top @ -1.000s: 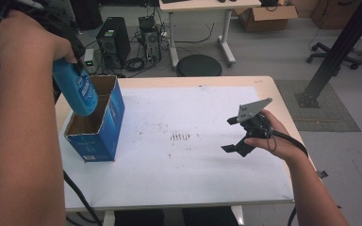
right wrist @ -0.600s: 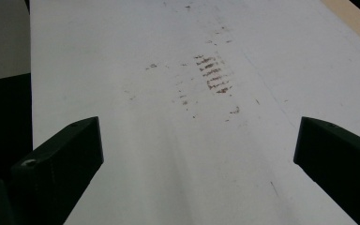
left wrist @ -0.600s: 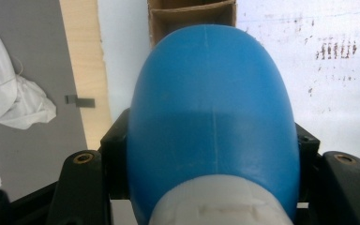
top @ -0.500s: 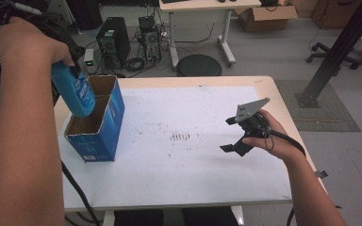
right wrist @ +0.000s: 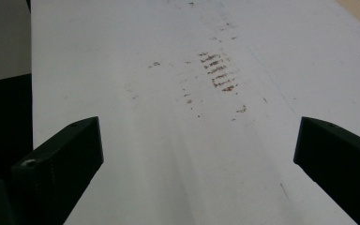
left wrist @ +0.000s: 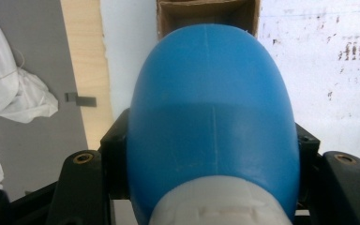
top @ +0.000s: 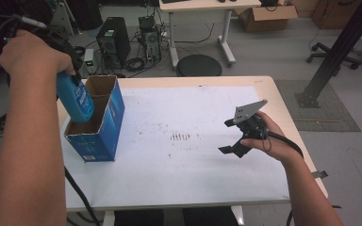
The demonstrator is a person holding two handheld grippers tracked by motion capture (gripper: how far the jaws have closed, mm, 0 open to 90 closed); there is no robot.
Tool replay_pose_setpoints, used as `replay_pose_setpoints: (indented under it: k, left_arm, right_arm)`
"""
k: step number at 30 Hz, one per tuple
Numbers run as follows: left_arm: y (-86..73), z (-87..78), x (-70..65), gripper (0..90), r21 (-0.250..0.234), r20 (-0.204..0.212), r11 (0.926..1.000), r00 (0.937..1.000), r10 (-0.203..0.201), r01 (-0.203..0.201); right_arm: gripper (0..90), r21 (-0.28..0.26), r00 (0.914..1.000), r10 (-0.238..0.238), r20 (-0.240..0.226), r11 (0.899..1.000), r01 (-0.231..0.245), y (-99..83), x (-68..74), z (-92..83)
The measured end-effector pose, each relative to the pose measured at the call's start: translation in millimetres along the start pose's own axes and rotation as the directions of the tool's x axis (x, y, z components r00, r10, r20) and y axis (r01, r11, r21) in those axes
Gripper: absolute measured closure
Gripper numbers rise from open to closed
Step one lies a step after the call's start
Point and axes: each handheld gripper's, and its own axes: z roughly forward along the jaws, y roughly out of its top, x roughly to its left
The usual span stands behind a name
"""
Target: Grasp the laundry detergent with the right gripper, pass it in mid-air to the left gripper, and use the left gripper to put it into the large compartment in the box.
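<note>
The white-topped bench (top: 207,179) carries an open blue cardboard box (top: 104,136) near its left edge. The left gripper (left wrist: 211,154) clamps a blue plastic bottle (top: 75,100), its base dipping into the box. The right gripper (top: 239,139) hovers over the bench, jaws wide, holding nothing.

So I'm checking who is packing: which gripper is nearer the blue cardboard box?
Left. The left gripper holds the blue bottle right over the blue cardboard box, its bottom end dipping into the opening. The right gripper hangs open, far across the white sheet.
</note>
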Motion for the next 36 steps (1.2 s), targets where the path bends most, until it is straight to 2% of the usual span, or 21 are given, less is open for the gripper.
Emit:
replay_pose_setpoints:
  k: [9,19,36]
  left_arm:
    - [3.9,19.1,-1.5,38.4,0.017,0.011,0.9998,0.9999,0.004,-0.005]
    - [7.5,44.6,-3.9,38.3,0.036,0.015,0.9985,0.9991,0.04,-0.04]
    - [11.3,84.4,-4.0,38.3,0.061,0.018,0.9952,0.997,0.075,-0.076]
  right_arm:
    - [1.8,0.002,1.0,0.003,-0.006,1.0,-0.003,-0.2,0.1,3.1]
    - [2.0,0.001,0.9999,0.005,-0.011,1.0,-0.005,-1.7,-0.4,5.1]
    - [1.9,-0.004,0.9999,0.012,-0.005,1.0,-0.012,-3.1,0.6,1.1]
